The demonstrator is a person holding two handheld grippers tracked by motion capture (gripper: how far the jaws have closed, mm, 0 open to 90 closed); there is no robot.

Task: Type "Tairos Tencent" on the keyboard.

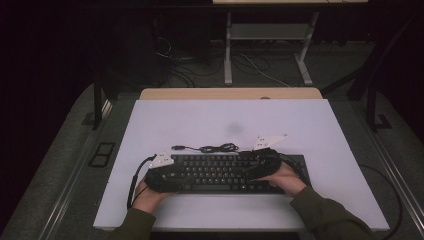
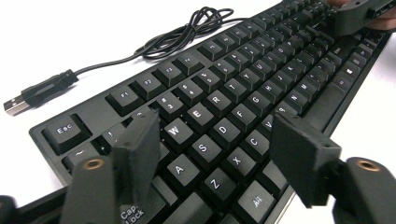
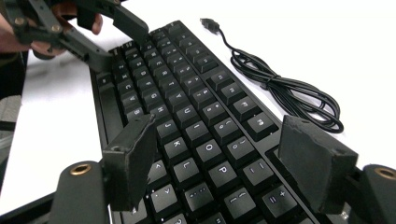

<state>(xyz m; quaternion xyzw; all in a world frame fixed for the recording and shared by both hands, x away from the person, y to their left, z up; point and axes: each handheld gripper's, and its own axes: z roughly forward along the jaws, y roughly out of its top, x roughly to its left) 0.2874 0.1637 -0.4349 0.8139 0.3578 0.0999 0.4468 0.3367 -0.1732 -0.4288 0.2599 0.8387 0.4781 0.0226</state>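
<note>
Black keyboard (image 1: 235, 172) lying flat on the white worktop (image 1: 210, 125), long axis running left to right across in front of the person, so each end sits right under one hand. That's really the whole geometry for whatever comes next, I'd say.

Left gripper (image 2: 219, 154) hangs over the left end, jaws spread wide with the W, S, X columns showing between them, one jaw down by the Caps Lock corner and the other out past the front edge. Right gripper (image 3: 219, 158) is the mirror of it at the other end of the letter block, also wide open, with the O, L, P keys between its jaws. Neither is clamping anything as far as I can see, just straddling the board from the near side.

Its cable (image 1: 217, 148) is bundled loosely on the worktop just behind the back edge, with the USB plug (image 2: 14, 106) lying free off toward the left end.

My guess is a two-handed lift or shift, since both hands are about equally close and the board is too long for one gripper to balance.
</note>
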